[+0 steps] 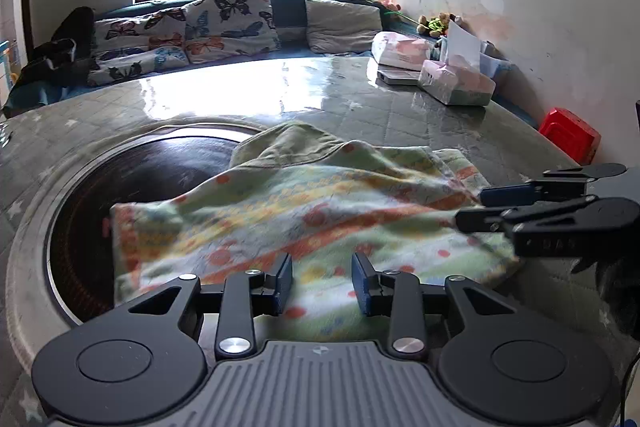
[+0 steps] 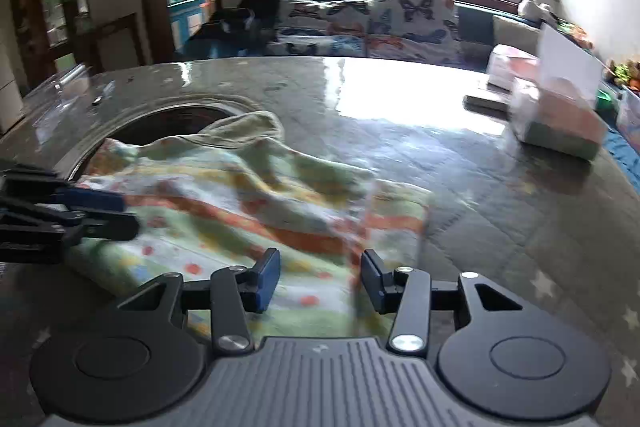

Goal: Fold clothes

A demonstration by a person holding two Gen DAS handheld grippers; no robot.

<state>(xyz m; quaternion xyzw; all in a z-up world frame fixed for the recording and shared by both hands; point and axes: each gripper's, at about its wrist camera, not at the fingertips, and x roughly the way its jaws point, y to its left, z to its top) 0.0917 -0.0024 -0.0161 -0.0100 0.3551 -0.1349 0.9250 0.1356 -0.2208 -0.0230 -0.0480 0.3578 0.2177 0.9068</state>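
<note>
Garment: soft matt cloth, fleecy, printed. Desk: glossy clear film over quilted fabric, strong glare at frame centre. Left tongs: matt black plastic, blue rubbery pads, bright metal pins. Tissue pack, upper right: shiny plastic wrap.

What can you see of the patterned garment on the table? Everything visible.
The garment is soft, fleecy-looking cloth, pale green with orange, yellow and white bands and red dots. It lies crumpled, partly folded over itself, on the quilted table cover, its left part overhanging the round dark recess. Both grippers' jaws are open just above it; contact unclear.
</note>
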